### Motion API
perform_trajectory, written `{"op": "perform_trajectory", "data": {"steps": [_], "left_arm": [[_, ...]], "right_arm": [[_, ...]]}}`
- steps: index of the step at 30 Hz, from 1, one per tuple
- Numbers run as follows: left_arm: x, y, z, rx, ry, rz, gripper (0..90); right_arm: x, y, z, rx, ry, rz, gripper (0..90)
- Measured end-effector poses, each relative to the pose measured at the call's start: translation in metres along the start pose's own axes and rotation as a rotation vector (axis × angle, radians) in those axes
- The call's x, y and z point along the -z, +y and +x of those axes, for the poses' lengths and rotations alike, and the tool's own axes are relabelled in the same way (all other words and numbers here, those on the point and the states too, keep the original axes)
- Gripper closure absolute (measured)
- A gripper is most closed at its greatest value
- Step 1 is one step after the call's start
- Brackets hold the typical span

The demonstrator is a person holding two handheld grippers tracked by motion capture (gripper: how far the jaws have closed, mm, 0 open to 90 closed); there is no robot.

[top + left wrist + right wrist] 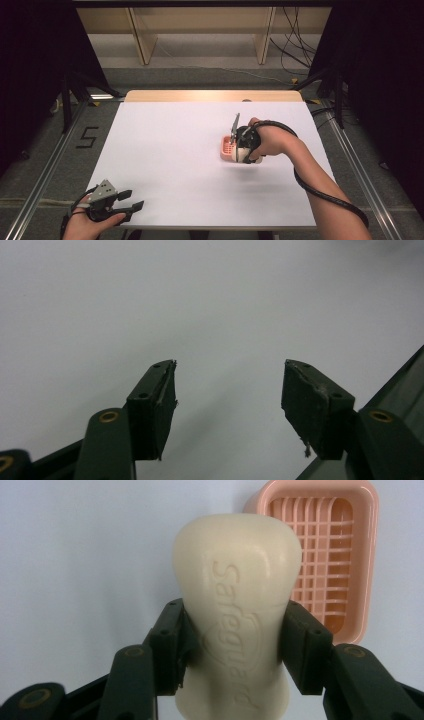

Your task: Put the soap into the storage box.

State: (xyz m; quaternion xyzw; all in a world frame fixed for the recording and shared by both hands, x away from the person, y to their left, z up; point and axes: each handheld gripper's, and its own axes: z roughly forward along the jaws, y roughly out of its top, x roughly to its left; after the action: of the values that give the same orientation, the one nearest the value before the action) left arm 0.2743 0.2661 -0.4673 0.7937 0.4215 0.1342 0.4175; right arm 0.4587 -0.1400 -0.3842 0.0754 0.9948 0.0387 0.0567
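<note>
Over the right half of the white counter [165, 150], the right gripper [235, 645] is held above a pink soap dish [325, 555], with a cream bar of soap [235, 610] clamped between its jaws. The bar is gripped across its narrowed waist, evidently because the pads seat best there and the rounded ends cannot slip through. The embossed face is turned toward the camera and the long axis runs away from the hand, roughly in line with the dish's length, which would suit lowering the bar flat onto the slatted grid. The dish lies open side up and empty on the counter, just beyond and to one side of the bar; whether the bar touches its rim cannot be told. In the high view the right hand [267, 142] covers most of the dish. At the near left corner, the left gripper [120, 200] is parked over bare counter, jaws standing wide with nothing between them, apparently kept clear of the work.
</note>
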Motion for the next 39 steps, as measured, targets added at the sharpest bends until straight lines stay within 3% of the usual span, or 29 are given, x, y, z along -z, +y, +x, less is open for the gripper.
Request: {"op": "perform_trajectory", "data": {"steps": [1,3,5,6,7,8,11,13,14,17,18,19,20,21,22,23,26,27,28,29,33,34,35,36,37,38,39], "left_arm": [[0.0,0.0,0.0,0.0,0.0,0.001,38.2],[0.0,0.0,0.001,-0.006,0.002,0.004,38.2],[0.0,0.0,0.0,0.0,0.0,0.001,38.2],[0.0,0.0,0.0,0.0,0.0,0.001,38.2],[0.0,0.0,0.0,0.0,-0.002,0.003,38.2],[0.0,0.0,0.0,-0.006,0.0,0.001,38.2],[0.0,0.0,0.0,-0.003,-0.002,0.003,38.2],[0.0,0.001,0.002,-0.022,0.002,0.004,38.2],[0.0,0.0,0.0,-0.003,-0.001,-0.002,38.2],[0.0,0.0,0.0,-0.001,-0.001,0.001,38.2],[0.0,0.0,0.0,-0.001,-0.002,0.002,38.2],[0.0,0.0,0.0,-0.001,-0.001,-0.002,38.2],[0.0,0.0,0.0,-0.001,-0.001,-0.002,38.2],[0.0,0.0,0.0,-0.001,-0.001,-0.002,38.2],[0.0,0.0,0.0,-0.002,-0.001,-0.001,38.2],[0.0,0.0,0.0,-0.002,-0.001,-0.001,38.2],[0.0,0.0,0.0,-0.002,-0.001,0.001,38.2],[0.0,0.0,0.0,-0.003,-0.002,0.002,38.2],[0.0,0.0,0.0,-0.002,-0.002,-0.002,38.2],[0.0,0.0,0.0,-0.002,-0.001,-0.002,38.2],[0.0,0.0,0.0,-0.002,0.0,-0.003,38.2],[0.0,0.0,0.0,-0.002,0.0,0.002,38.2],[0.0,0.0,0.001,-0.007,0.0,0.005,38.2],[0.0,0.0,0.001,-0.021,0.0,0.017,38.2],[0.001,0.001,0.002,-0.024,0.0,0.02,38.2],[0.001,0.001,0.002,-0.023,0.0,0.018,38.2],[0.0,0.0,0.0,-0.007,0.0,0.004,38.2]], "right_arm": [[-0.001,0.001,-0.003,0.042,0.0,-0.018,50.6],[0.0,0.002,-0.001,-0.003,0.005,0.006,50.5],[-0.002,0.004,-0.005,0.056,-0.001,-0.026,50.5],[-0.001,0.004,-0.003,-0.001,0.006,-0.002,50.6],[-0.002,0.004,-0.006,0.041,-0.007,-0.02,50.5],[-0.001,0.005,-0.003,-0.004,0.002,0.003,50.6],[-0.001,0.005,-0.006,0.016,-0.009,-0.002,50.6],[-0.001,0.005,-0.008,0.026,-0.016,-0.012,50.6],[-0.001,0.006,-0.008,0.024,-0.013,-0.012,50.5],[-0.001,0.006,-0.01,0.024,-0.015,-0.012,50.5],[-0.001,0.007,-0.012,0.052,-0.015,-0.018,50.5],[0.0,0.006,-0.01,-0.006,-0.016,0.004,50.5],[-0.002,0.006,-0.014,0.048,-0.02,-0.02,50.5],[-0.001,0.007,-0.014,0.045,-0.019,-0.018,50.5],[-0.001,0.007,-0.012,0.006,-0.017,0.003,50.5],[-0.003,0.007,-0.016,0.054,-0.03,-0.02,50.5],[-0.001,0.008,-0.013,-0.005,-0.021,0.003,50.5],[-0.002,0.008,-0.016,0.027,-0.024,-0.02,50.5],[-0.002,0.008,-0.016,0.006,-0.022,-0.009,50.5],[-0.003,0.007,-0.017,0.025,-0.026,-0.008,50.6],[-0.003,0.007,-0.021,0.025,-0.038,-0.02,50.5],[-0.003,0.008,-0.02,0.006,-0.023,-0.024,50.5],[-0.004,0.008,-0.022,0.028,-0.022,-0.029,50.5],[-0.003,0.007,-0.02,-0.016,-0.026,-0.006,50.5],[-0.003,0.007,-0.021,-0.011,-0.029,-0.009,50.5],[-0.005,0.007,-0.024,0.034,-0.039,-0.034,50.6],[-0.004,0.007,-0.023,0.014,-0.04,-0.031,50.5]]}}
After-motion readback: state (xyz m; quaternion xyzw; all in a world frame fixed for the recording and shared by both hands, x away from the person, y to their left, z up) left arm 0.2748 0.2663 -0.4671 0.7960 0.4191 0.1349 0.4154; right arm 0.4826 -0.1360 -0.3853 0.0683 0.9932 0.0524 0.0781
